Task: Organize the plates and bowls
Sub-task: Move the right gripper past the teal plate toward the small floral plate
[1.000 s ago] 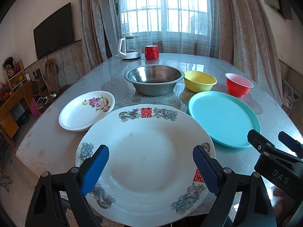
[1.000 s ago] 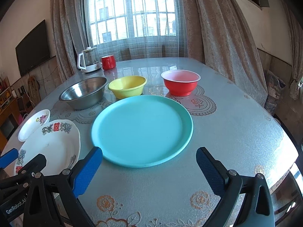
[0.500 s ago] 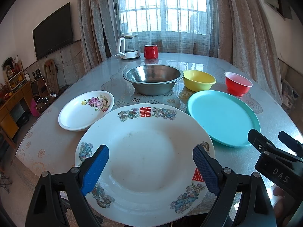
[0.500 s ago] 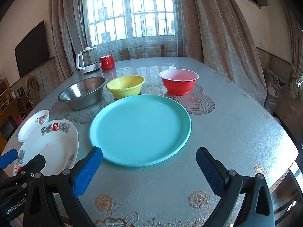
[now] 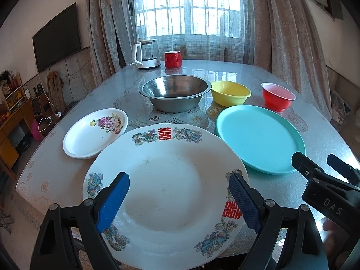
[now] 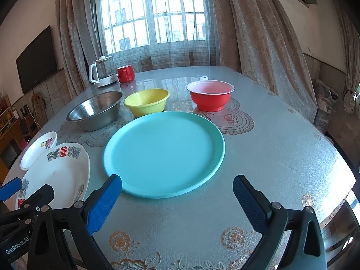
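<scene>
My left gripper hangs wide open and empty straight over the big white plate; my right gripper, equally open and empty, faces the teal plate just right of the white one.

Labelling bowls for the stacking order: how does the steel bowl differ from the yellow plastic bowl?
The shiny round steel bowl is clearly wider than the round yellow plastic bowl. The steel one is grey, reflective, with a flared rim; the yellow one is matte and opaque. The steel bowl sits left of the yellow, nearer the small flowered white plate. Both stand upright, empty, behind the turquoise round plate.
</scene>
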`<state>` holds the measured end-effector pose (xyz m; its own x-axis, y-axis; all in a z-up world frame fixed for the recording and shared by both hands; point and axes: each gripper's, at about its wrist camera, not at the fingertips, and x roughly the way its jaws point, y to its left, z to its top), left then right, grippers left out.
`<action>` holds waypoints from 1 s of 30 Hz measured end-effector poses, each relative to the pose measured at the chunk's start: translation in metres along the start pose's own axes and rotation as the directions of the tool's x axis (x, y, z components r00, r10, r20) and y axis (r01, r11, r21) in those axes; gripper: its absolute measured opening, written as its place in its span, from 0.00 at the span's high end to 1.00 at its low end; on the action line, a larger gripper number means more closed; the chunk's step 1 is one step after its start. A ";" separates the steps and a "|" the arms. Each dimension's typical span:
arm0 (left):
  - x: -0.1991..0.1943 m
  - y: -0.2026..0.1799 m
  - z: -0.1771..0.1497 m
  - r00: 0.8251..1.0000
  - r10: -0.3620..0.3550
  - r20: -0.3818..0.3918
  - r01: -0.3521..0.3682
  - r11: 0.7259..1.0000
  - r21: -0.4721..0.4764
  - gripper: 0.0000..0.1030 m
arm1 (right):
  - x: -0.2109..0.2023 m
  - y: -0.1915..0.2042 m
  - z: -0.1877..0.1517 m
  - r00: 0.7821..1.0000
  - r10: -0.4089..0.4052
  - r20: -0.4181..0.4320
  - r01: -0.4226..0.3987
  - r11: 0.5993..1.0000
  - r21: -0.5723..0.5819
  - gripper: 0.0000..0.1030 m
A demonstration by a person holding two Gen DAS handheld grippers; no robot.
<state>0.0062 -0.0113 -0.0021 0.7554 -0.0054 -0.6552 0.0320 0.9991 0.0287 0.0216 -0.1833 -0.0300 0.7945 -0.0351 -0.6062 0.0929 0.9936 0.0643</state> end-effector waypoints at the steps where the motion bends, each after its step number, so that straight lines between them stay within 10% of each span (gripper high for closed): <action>1: 0.001 0.000 0.003 1.000 -0.007 -0.004 0.007 1.000 0.004 0.12 | 0.001 -0.002 0.001 1.000 0.011 -0.004 -0.011 1.000 0.004 0.02; 8: 0.012 0.008 0.037 0.999 -0.034 -0.009 0.034 0.999 0.032 0.14 | 0.020 -0.037 0.011 0.994 0.067 -0.091 -0.057 0.992 0.109 0.19; 17: 0.061 -0.007 0.080 0.978 -0.151 -0.143 0.167 0.980 0.110 0.74 | 0.051 -0.073 0.024 0.985 0.063 -0.164 -0.032 0.983 0.182 0.50; 30: 0.129 -0.049 0.102 0.946 -0.147 -0.288 0.207 0.959 0.191 0.76 | 0.083 -0.081 0.037 0.976 0.076 -0.202 -0.040 0.984 0.175 0.68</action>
<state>0.1686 -0.0656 -0.0108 0.5214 -0.1392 -0.8419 0.3124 0.9493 0.0365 0.1028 -0.2710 -0.0560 0.6616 0.0629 -0.7472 0.1641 0.9602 0.2261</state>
